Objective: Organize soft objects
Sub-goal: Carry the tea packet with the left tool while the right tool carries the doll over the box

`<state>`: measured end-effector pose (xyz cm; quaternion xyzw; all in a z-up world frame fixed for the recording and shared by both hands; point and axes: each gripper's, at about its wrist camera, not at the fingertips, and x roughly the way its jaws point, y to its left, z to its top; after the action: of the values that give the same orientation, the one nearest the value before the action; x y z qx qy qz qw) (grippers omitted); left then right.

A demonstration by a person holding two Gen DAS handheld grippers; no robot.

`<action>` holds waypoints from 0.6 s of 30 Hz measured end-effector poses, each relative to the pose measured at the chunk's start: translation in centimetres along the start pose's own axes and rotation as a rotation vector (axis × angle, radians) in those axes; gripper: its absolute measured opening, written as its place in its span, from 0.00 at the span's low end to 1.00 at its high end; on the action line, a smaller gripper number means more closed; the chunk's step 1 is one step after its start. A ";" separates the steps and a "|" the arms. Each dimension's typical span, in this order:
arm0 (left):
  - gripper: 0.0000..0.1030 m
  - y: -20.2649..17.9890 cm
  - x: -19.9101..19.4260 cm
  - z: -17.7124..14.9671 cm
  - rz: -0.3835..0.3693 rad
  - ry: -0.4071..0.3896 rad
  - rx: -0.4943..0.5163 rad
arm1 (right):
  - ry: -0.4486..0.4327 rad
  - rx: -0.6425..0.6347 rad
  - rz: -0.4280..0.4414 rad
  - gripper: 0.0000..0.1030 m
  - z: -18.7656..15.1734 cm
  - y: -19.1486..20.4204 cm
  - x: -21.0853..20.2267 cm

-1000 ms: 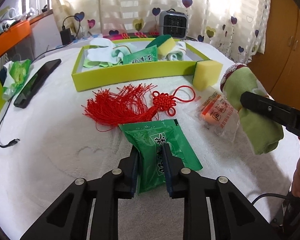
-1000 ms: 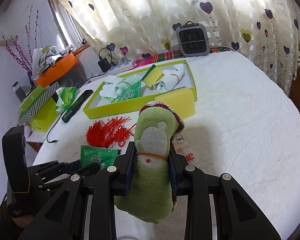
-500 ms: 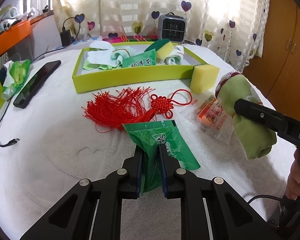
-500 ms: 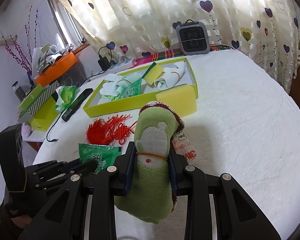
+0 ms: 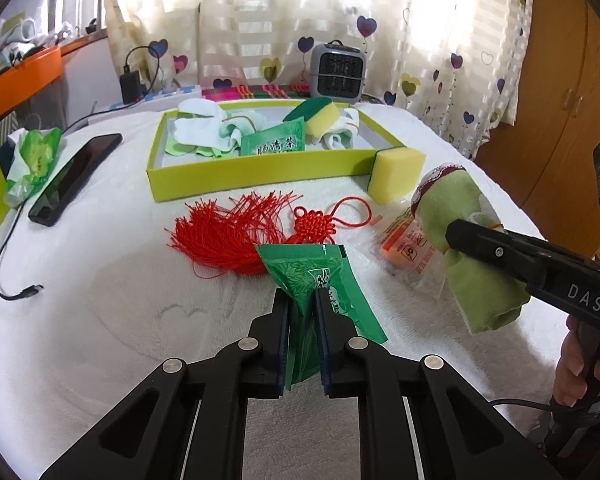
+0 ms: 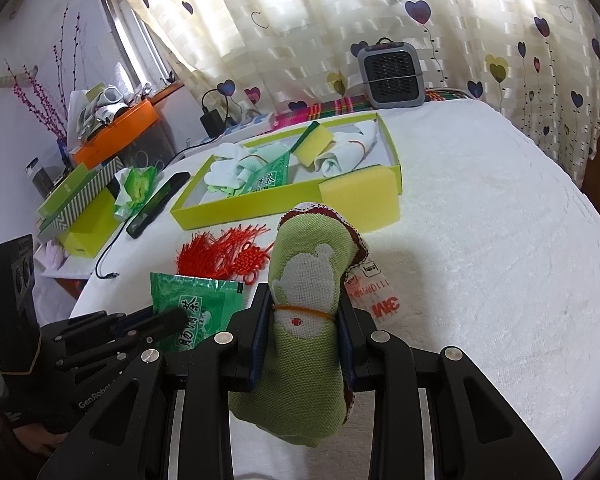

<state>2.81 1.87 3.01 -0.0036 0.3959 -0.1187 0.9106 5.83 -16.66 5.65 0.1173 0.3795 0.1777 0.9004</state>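
While L gripper (image 5: 302,296) pinches green packet (image 5: 320,276), R gripper (image 6: 302,312) clamps rolled sock (image 6: 312,280), seemingly lifted.

Daylight pours through the curtain (image 5: 300,20) behind the table (image 5: 100,280), blowing out pale patches of the fabric to near white in both views. The white cloth in front of the curtain is bright and evenly lit, with only soft, faint shadows. Focus is sharp mid-frame; fisheye bending curves the table's edge, and the corners fall to black.
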 end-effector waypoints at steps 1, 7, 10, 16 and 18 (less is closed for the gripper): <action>0.11 0.0 -0.1 0.1 -0.001 -0.002 -0.001 | 0.000 -0.001 0.000 0.30 0.0 0.1 0.0; 0.11 0.1 -0.8 0.6 -0.008 -0.019 0.001 | -0.007 -0.009 0.005 0.30 0.3 0.3 -0.3; 0.11 0.1 -1.1 0.8 -0.012 -0.031 0.001 | -0.012 -0.011 0.008 0.30 0.4 0.4 -0.5; 0.11 0.0 -1.7 1.6 -0.025 -0.055 0.002 | -0.024 -0.017 0.008 0.30 1.0 0.6 -0.7; 0.11 0.1 -1.9 1.8 -0.030 -0.062 0.001 | -0.028 -0.018 0.009 0.30 1.2 0.6 -0.8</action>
<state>2.91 2.17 5.61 -0.0125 0.3673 -0.1323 0.9206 6.07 -16.53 7.20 0.1134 0.3647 0.1834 0.9058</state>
